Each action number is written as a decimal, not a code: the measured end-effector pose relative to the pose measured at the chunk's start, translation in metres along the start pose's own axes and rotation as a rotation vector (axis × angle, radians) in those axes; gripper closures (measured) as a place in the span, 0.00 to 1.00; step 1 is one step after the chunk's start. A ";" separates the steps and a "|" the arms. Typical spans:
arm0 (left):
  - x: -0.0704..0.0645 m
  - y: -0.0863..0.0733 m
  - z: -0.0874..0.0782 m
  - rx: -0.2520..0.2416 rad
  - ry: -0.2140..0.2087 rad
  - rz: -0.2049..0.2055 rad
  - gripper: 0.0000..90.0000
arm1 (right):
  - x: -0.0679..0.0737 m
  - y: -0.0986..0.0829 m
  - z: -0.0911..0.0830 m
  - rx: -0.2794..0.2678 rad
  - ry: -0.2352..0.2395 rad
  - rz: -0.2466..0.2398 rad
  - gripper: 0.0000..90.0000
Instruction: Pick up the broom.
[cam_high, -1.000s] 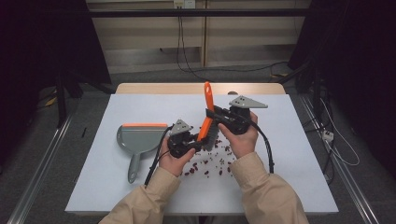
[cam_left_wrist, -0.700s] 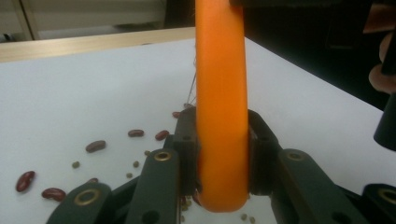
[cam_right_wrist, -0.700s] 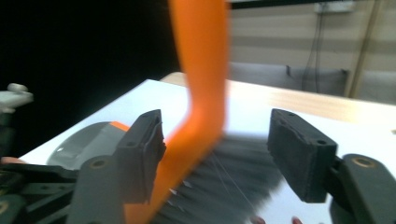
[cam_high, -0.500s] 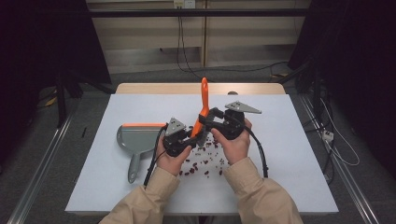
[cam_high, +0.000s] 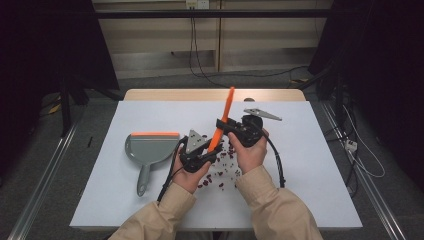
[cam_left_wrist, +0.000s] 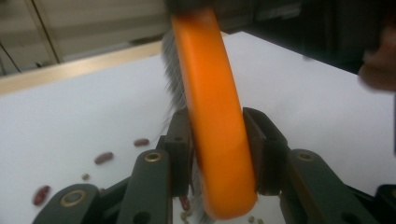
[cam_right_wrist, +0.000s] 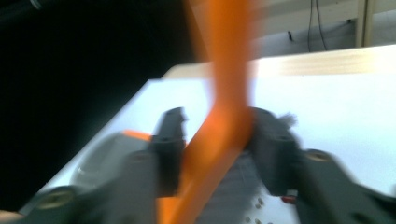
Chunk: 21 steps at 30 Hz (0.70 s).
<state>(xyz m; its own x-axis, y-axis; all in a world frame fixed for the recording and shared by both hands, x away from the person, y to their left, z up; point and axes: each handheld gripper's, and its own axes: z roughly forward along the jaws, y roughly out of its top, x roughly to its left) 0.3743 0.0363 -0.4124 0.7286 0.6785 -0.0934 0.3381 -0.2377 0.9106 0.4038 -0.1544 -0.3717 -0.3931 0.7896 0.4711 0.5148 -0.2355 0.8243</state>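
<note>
An orange brush (cam_high: 222, 120) stands nearly upright over the middle of the white table, with its handle leaning up and to the right. My left gripper (cam_high: 207, 155) is shut on the brush's lower body (cam_left_wrist: 215, 130), and grey bristles show behind it. My right gripper (cam_high: 220, 125) sits higher on the handle (cam_right_wrist: 224, 121), which fills the gap between its jaws in a blurred right gripper view. Dark red beans (cam_high: 222, 167) lie scattered on the table under and in front of both grippers.
A grey dustpan (cam_high: 150, 147) with an orange lip lies flat to the left of my left hand, its handle pointing toward the person. The white table (cam_high: 310, 165) has bare surface at right and at the back. Cables trail from both grippers toward the person.
The top of the brush handle has tipped slightly to the right. Both hands have shifted a little toward the person and still hold the brush between them.
</note>
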 end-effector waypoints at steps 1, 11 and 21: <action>-0.001 0.000 0.001 0.006 0.009 0.009 0.72 | 0.001 0.004 0.001 0.035 -0.013 -0.028 0.77; 0.008 0.002 -0.005 -0.039 0.032 -0.067 0.79 | 0.002 -0.001 0.001 0.040 -0.044 -0.056 0.52; 0.001 0.006 -0.013 -0.093 0.086 0.030 0.78 | 0.011 -0.010 0.017 0.060 -0.066 0.021 0.34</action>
<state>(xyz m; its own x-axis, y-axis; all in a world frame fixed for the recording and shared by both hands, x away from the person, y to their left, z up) 0.3692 0.0441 -0.4014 0.6825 0.7300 -0.0345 0.2576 -0.1960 0.9462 0.4077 -0.1333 -0.3797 -0.3321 0.8209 0.4646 0.5681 -0.2192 0.7932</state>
